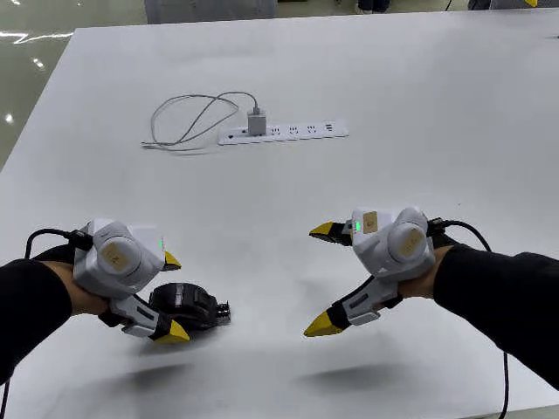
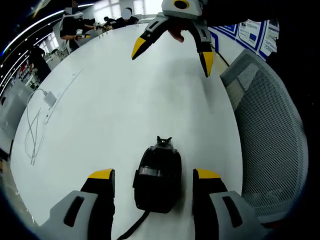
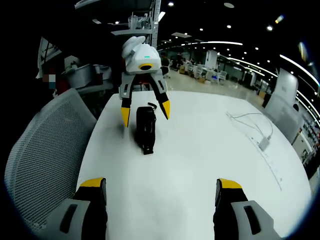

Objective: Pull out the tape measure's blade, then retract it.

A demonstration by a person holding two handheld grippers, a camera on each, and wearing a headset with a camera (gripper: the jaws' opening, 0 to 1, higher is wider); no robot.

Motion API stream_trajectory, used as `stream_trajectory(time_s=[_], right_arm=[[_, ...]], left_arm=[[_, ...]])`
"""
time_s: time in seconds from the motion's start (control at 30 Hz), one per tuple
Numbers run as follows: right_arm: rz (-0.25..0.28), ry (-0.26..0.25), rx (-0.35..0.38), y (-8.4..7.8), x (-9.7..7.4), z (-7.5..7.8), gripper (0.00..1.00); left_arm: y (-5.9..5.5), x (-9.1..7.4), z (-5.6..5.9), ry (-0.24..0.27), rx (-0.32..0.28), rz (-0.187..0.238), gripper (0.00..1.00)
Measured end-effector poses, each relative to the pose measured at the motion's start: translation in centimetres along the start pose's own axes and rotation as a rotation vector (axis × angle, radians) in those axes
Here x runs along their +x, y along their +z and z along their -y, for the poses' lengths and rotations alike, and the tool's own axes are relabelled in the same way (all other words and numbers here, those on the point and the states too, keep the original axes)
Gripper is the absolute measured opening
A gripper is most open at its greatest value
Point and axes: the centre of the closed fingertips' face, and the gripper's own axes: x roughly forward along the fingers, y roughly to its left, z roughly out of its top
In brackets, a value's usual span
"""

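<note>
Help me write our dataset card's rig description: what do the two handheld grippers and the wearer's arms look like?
The left gripper and right gripper match: rounded pale grey bodies with a tan disc, grey jaws ending in pointed yellow tips. The right one shows a small green light and a tan square. A black cable leaves each. Both sleeves are black.

Black tape measure [image 2: 158,175], blade retracted.

The left gripper [image 1: 175,295] and right gripper [image 1: 321,278] face each other, both with jaws spread wide
</note>
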Motion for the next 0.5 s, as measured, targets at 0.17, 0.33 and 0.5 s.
stream_trajectory(time_s=[0.17, 0.33, 0.5], right_arm=[[0.016, 0.010, 0.015, 0.8, 1.3, 0.1, 0.87], [0.006, 0.028, 0.007, 1.1, 2.5, -0.2, 0.86], [0.000, 0.039, 0.007, 1.2, 3.3, -0.4, 0.86]], left_arm=[[0.0, 0.4, 0.1, -0.011, 0.008, -0.005, 0.52], [0.0, 0.6, 0.2, -0.023, 0.018, -0.004, 0.44], [-0.1, 0.6, 0.5, -0.020, 0.047, -0.018, 0.32]])
